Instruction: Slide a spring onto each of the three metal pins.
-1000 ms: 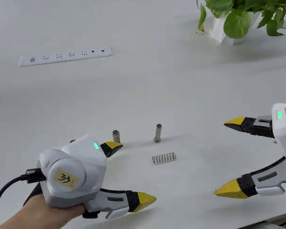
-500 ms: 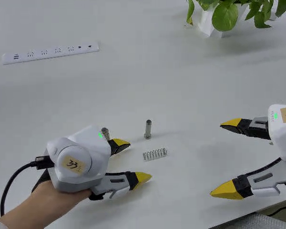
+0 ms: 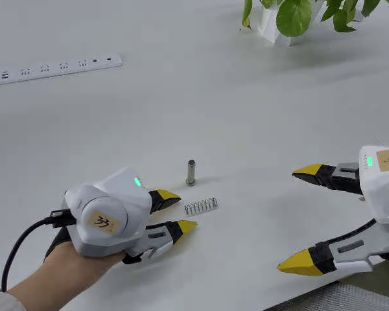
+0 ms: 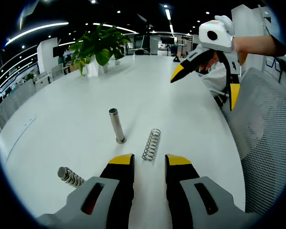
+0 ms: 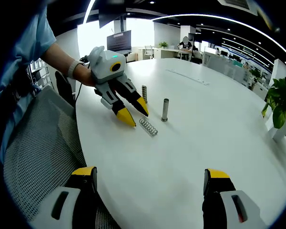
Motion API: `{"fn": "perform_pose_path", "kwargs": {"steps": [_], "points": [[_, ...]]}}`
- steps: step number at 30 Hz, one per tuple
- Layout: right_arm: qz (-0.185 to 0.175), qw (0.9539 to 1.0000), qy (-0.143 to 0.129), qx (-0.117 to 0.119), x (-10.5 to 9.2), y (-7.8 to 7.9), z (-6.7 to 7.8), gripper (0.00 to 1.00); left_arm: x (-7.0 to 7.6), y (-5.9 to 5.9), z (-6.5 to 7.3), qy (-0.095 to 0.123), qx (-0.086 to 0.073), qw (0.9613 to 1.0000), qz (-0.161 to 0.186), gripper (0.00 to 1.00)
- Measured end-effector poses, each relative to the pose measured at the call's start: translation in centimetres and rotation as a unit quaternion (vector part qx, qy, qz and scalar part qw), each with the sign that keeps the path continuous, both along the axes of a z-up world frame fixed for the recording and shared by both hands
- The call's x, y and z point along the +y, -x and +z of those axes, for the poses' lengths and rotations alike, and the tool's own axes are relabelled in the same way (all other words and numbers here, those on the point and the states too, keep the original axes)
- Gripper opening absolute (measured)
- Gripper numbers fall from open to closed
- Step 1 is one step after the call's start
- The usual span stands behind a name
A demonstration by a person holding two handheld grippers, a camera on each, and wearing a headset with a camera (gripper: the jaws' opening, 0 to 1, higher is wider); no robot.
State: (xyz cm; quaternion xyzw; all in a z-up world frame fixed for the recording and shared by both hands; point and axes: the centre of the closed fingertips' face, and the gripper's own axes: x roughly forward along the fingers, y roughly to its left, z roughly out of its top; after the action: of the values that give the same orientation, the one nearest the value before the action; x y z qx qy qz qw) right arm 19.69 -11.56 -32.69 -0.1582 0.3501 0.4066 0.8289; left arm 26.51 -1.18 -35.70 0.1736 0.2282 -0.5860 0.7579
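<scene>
Two pins stand upright on the table (image 3: 246,116): a bare pin (image 3: 190,173) and, close beside it, a sprung pin (image 4: 70,177) with a coil already round its shaft. One loose spring (image 3: 201,206) lies flat near the bare pin's foot, not touching it. I have my left gripper (image 3: 181,211) low over the table, jaws narrowly parted and holding nothing. The loose spring lies just ahead of its tips, roughly in line with the gap. My right gripper (image 3: 290,219) hovers well off to the right, jaws wide and empty, pointing toward the pins. At the far edge a white pot (image 3: 267,29) holds a green plant (image 3: 292,16), and a power strip (image 3: 52,68) lies far left.
</scene>
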Motion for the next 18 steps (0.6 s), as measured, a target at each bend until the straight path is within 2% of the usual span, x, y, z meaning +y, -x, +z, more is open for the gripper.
{"fn": "perform_pose_path", "kwargs": {"steps": [5, 18], "points": [[-0.009, 1.0, -0.003, 0.002, -0.25, 0.29, 0.01, 0.92, -0.29, -0.03, -0.23, -0.006, -0.004, 0.9999, -0.009, 0.15], [-0.013, 0.9999, -0.003, 0.004, -0.34, 0.23, -0.02, 0.91, -0.46, -0.13, -0.58, -0.01, -0.008, 0.9998, -0.015, 0.08]]}}
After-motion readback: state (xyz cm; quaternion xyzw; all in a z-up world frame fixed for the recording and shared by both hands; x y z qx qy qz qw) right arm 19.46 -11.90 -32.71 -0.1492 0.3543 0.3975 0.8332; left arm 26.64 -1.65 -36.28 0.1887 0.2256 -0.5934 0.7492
